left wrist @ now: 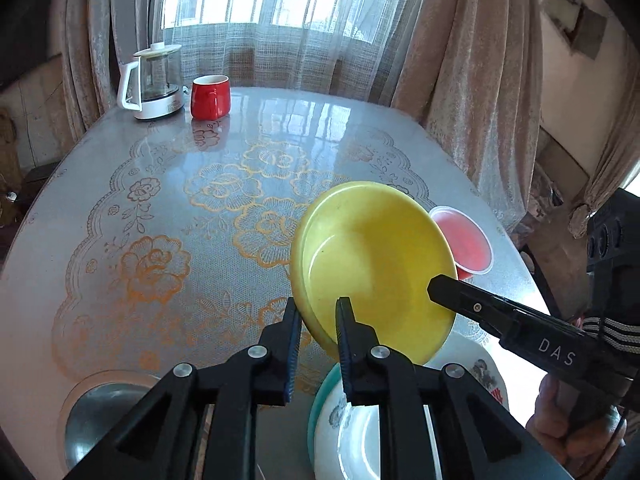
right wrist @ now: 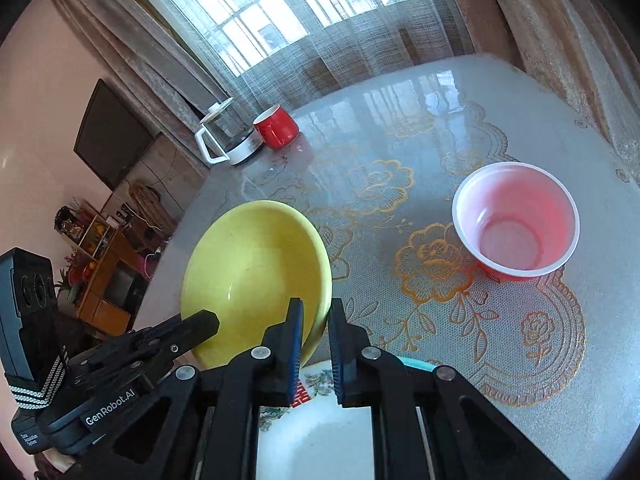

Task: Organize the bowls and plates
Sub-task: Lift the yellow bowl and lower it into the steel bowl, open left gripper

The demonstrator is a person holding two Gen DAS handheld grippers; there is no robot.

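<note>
Two hand-held grippers pinch one yellow bowl by opposite rim edges, lifted and tilted above the surface.

Surface (left wrist: 168,208): round, glossy, lace-patterned with gold flowers. Yellow bowl (left wrist: 372,264) hangs clear of it, above a white floral plate (right wrist: 320,436) on a teal dish (left wrist: 320,396). Left hand-held gripper (left wrist: 318,312) is clamped narrow on the bowl's near rim; right hand-held gripper (right wrist: 314,312) is clamped narrow on the opposite rim. Red-and-white plastic bowl (right wrist: 516,220) sits upright to the right, apart. Steel bowl (left wrist: 100,412) at near left. Glass kettle (left wrist: 154,80) and red mug (left wrist: 210,96) stand side by side at the far edge.
</note>
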